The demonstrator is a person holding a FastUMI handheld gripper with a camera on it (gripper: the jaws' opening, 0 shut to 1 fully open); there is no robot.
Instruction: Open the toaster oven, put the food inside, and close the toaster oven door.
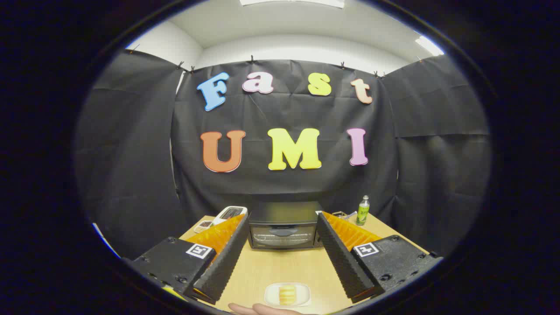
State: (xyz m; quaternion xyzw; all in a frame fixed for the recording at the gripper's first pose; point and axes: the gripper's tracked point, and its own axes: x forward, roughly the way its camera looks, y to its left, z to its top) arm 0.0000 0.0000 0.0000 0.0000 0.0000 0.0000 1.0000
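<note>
A dark toaster oven (283, 227) stands on the wooden table beyond my fingertips, its glass door closed with the handle across the top of the door. A small white plate (271, 298) lies on the table between my fingers, close to me, and carries a pale yellow piece of food (287, 294). My gripper (282, 217) is open, fingers spread wide to either side of the oven, holding nothing and well above the table.
A green bottle (362, 210) stands to the right of the oven near the back cloth. A white device (229, 213) and a small dish (203, 225) lie to the oven's left. A hand (258, 309) rests by the plate at the table's near edge.
</note>
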